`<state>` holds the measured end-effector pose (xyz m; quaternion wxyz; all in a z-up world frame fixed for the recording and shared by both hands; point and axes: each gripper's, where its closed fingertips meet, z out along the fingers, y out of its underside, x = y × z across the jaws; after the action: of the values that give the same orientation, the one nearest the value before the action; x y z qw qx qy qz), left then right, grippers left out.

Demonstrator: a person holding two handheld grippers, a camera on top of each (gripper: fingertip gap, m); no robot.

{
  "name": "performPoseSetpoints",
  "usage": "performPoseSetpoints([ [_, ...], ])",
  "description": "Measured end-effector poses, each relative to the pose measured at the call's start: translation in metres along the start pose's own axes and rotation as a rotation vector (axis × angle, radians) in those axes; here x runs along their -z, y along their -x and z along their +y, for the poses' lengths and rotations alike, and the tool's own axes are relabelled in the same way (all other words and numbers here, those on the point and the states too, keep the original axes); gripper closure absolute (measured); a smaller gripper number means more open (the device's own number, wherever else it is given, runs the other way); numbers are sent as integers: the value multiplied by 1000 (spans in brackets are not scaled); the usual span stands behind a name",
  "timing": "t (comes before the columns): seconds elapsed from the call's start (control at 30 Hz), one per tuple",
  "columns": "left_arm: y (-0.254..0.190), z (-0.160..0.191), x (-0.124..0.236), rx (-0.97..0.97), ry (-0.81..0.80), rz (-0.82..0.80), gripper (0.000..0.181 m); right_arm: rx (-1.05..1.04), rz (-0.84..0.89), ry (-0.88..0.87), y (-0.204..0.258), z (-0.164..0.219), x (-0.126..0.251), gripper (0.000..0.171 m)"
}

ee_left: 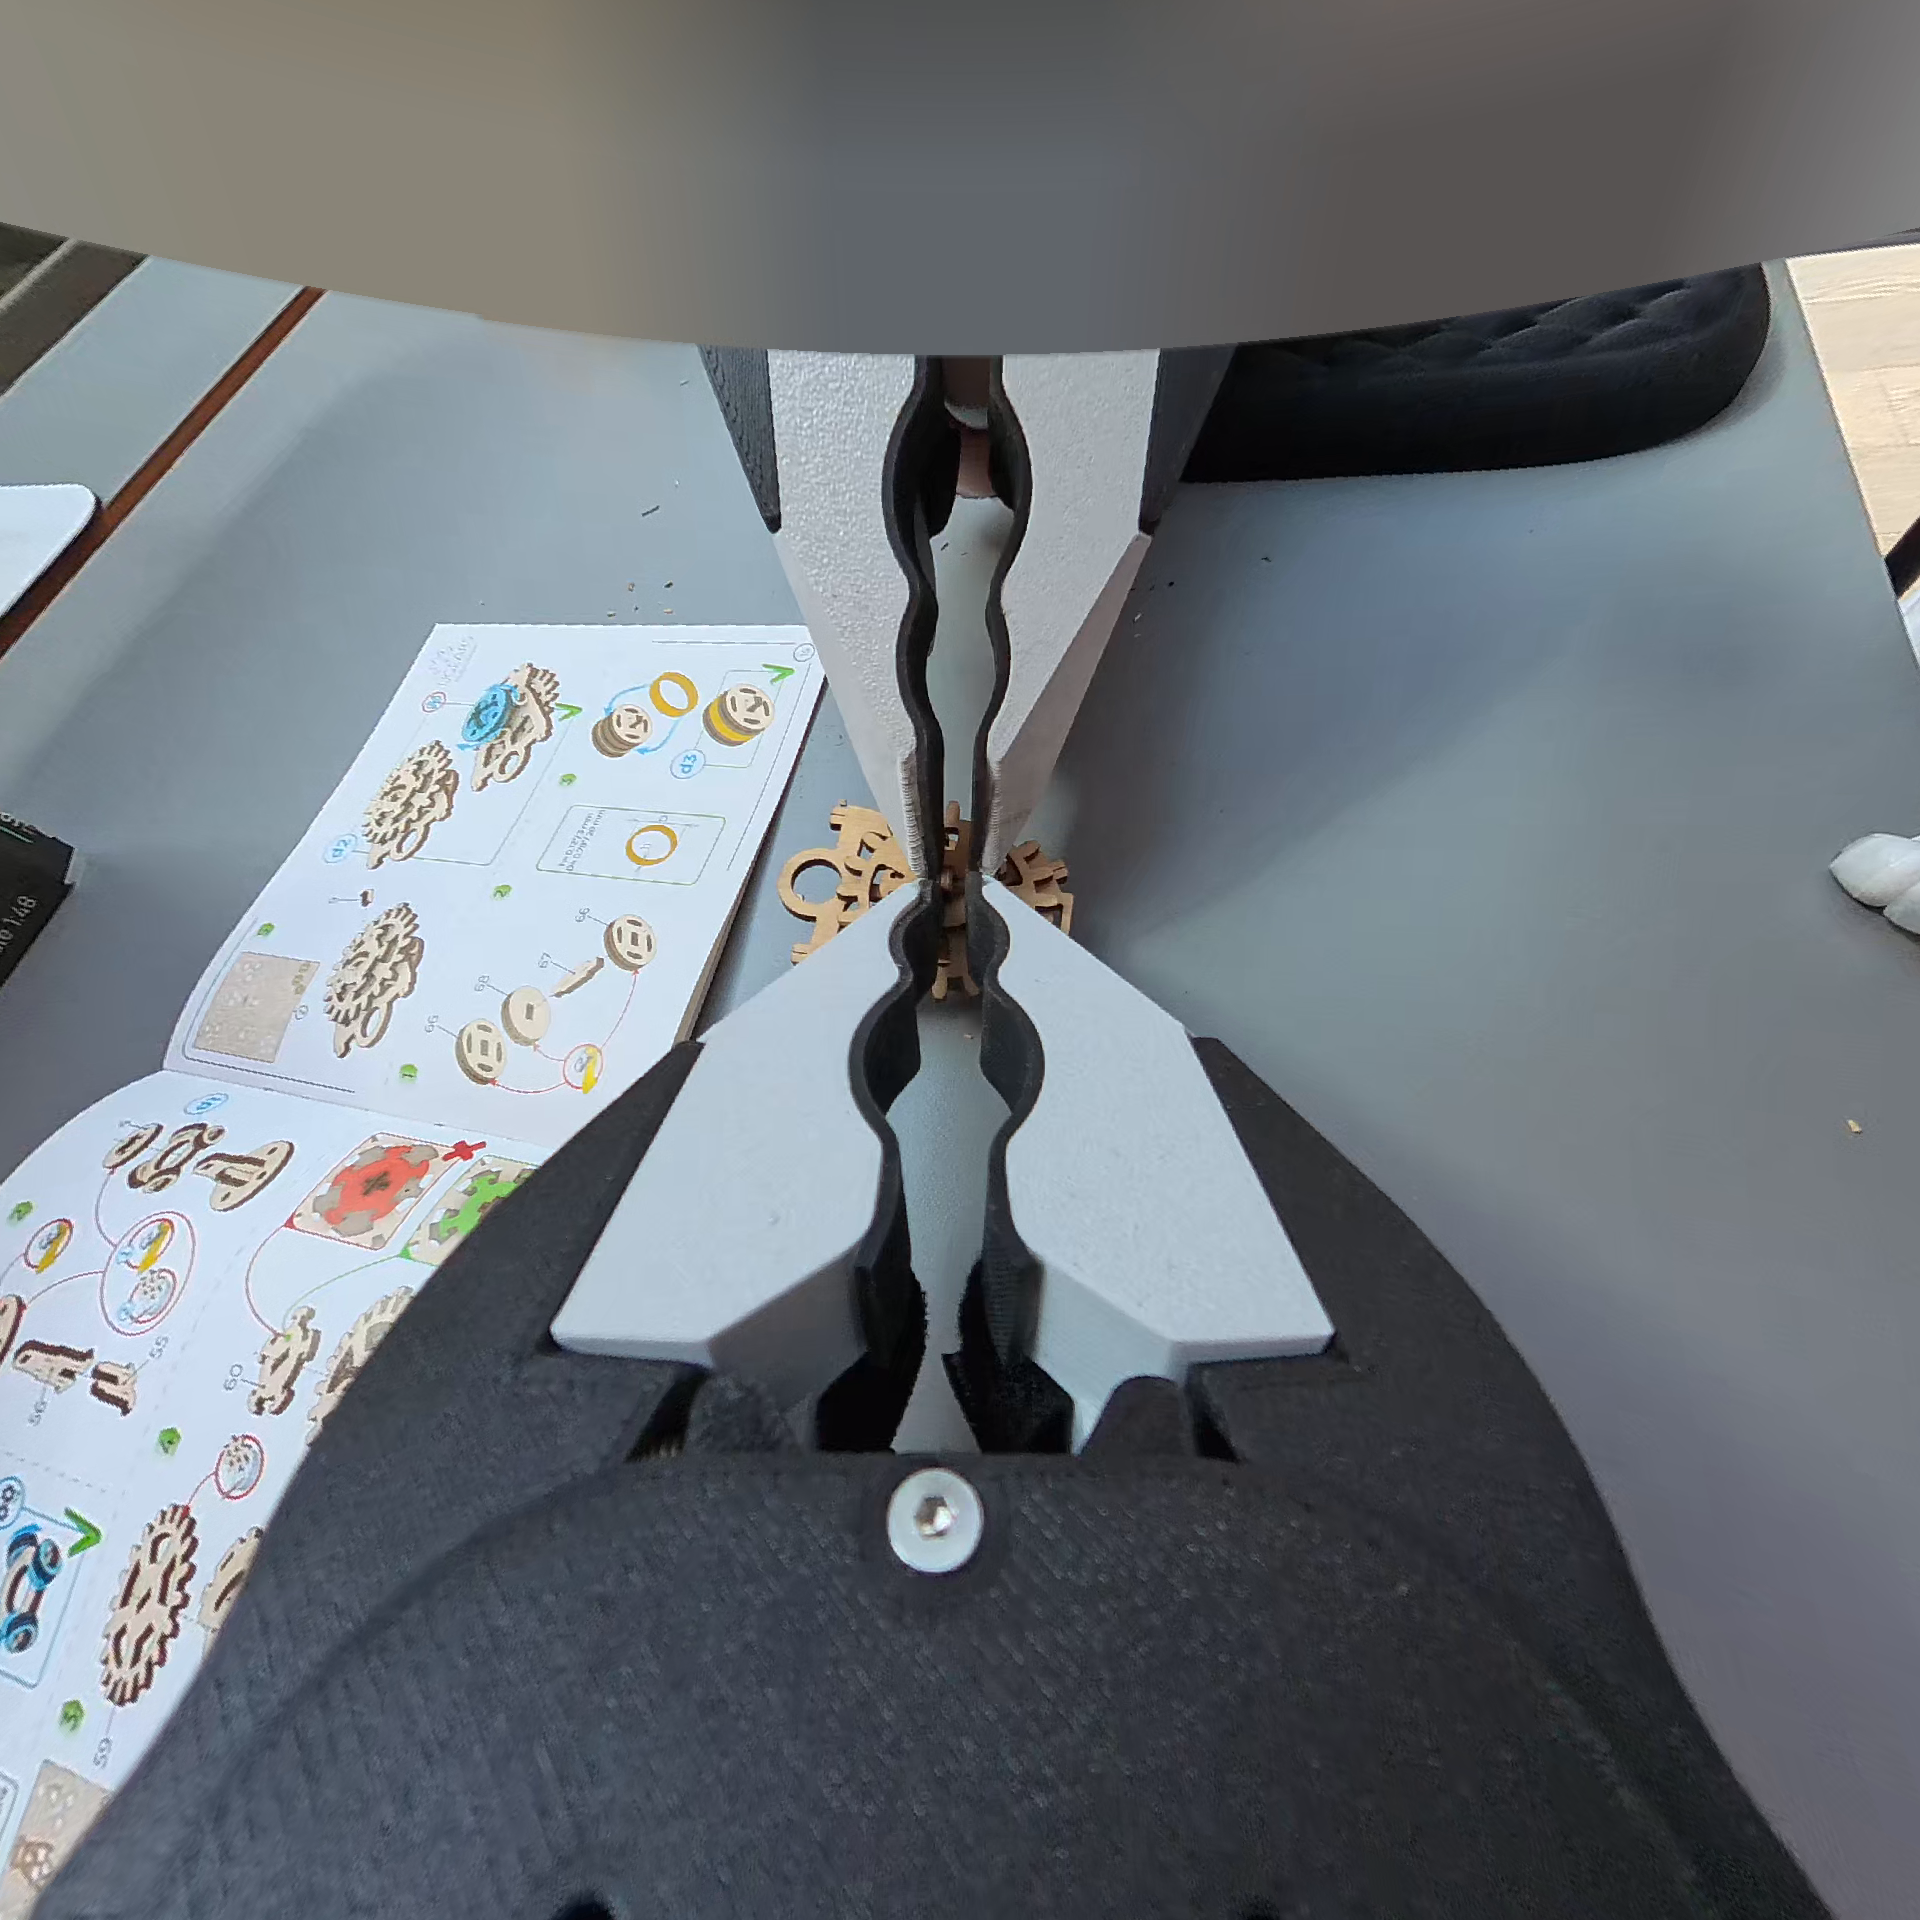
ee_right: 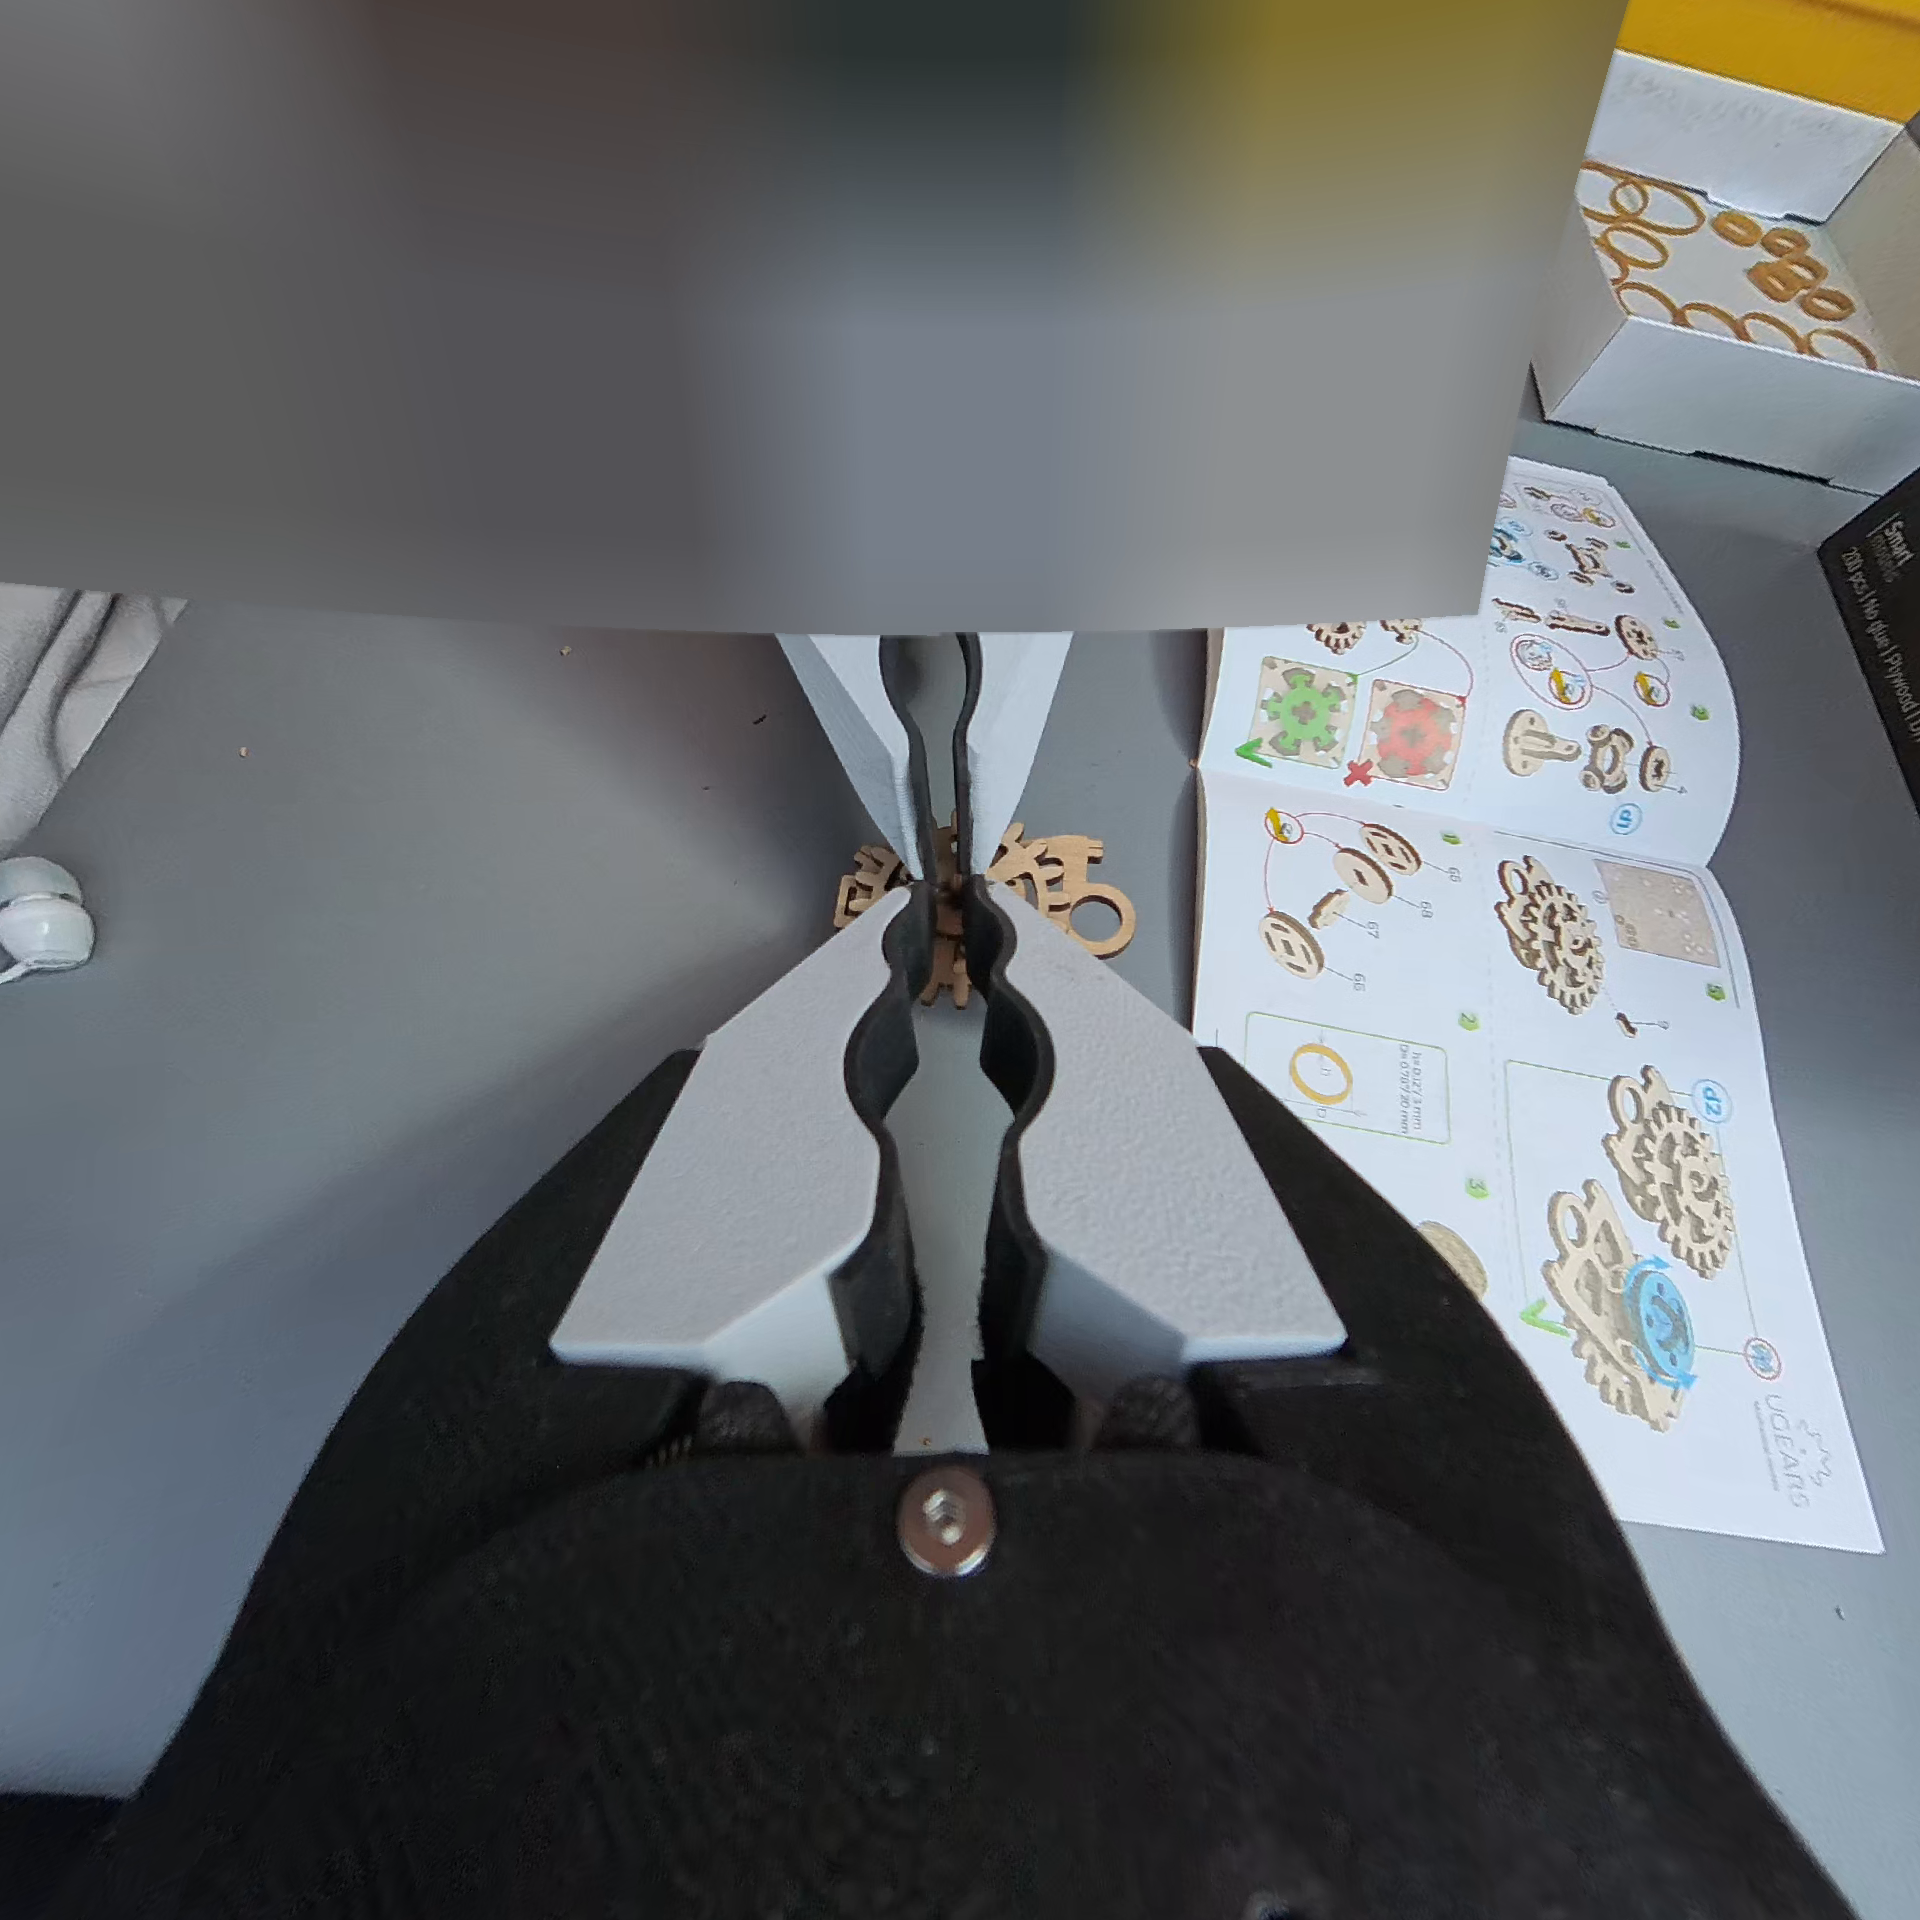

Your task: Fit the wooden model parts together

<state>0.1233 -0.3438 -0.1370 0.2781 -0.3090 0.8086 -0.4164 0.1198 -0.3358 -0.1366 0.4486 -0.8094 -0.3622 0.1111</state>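
A flat wooden gear model (ee_left: 1039, 883) with a ring-shaped end lies on the grey table (ee_left: 1455, 727); it also shows in the right wrist view (ee_right: 1039, 868). A small upright wooden part (ee_left: 951, 971) stands at its middle and shows in the right wrist view (ee_right: 945, 982) too. My left gripper (ee_left: 948, 888) and my right gripper (ee_right: 945, 896) meet tip to tip over it from opposite sides. Both pairs of jaws are nearly closed, with that wood pinched between them. The right gripper comes in from the far side (ee_left: 951, 857); in the right wrist view the left gripper (ee_right: 945, 868) does the same.
An open instruction booklet (ee_left: 499, 883) lies beside the model and shows on the right in the right wrist view (ee_right: 1455, 987). A white box of wooden rings (ee_right: 1714, 270) and a black box (ee_right: 1870, 644) stand behind it. White earbuds (ee_right: 42, 914) and a black cushion (ee_left: 1507, 384) lie nearby. Left and right tips are no more than a few centimetres apart.
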Motion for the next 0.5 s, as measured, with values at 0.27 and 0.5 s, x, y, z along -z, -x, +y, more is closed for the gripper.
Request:
performPoseSetpoints([
  [0.27, 1, 0, 0, -2, -1, -16, 179, 32, 13, 4, 0, 0, 0, 166],
  [0.5, 1, -1, 1, 63, -6, 38, 180, 31, -4, -25, 0, 0, 1, 165],
])
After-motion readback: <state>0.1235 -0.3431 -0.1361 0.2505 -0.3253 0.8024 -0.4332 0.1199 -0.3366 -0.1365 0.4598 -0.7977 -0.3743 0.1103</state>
